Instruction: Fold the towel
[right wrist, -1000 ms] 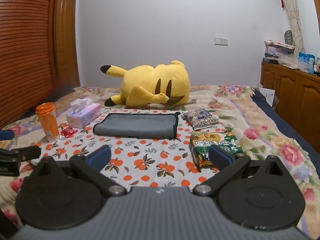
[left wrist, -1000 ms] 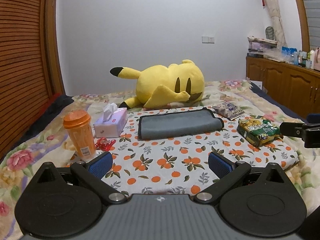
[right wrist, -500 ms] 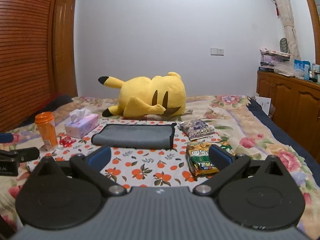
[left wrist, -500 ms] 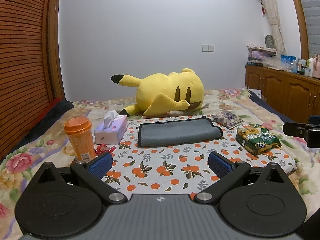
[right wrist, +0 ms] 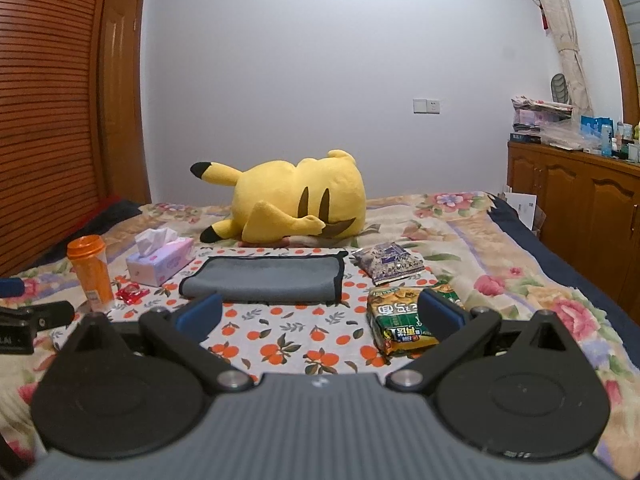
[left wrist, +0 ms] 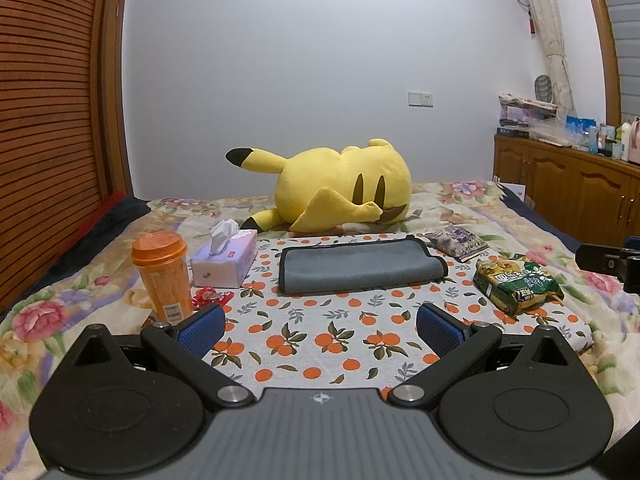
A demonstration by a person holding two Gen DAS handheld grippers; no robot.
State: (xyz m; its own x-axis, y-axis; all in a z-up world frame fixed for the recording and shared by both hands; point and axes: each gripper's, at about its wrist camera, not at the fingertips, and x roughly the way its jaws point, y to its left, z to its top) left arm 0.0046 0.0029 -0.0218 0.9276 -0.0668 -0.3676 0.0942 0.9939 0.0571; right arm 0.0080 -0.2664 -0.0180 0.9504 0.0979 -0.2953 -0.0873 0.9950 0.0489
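Approach step: grey towel (left wrist: 360, 266) flat mid-cloth, near the bed's far edge. Left gripper (left wrist: 319, 326) and right gripper (right wrist: 320, 314) spread wide, empty. Next: reach its near corners.

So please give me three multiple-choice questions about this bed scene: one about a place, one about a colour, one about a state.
1. What lies just beyond the grey towel?
A. yellow plush toy
B. orange cup
C. green snack bag

2. What colour is the lid of the cup?
A. blue
B. orange
C. white

3. How are the left tongs and right tongs?
A. both open, holding nothing
B. both shut on the towel
C. left shut, right open

Answers:
1 A: the yellow plush toy lies behind the towel's far edge.
2 B: lid and cup are both orange.
3 A: each pair of blue pads stands wide apart above the orange-print cloth.
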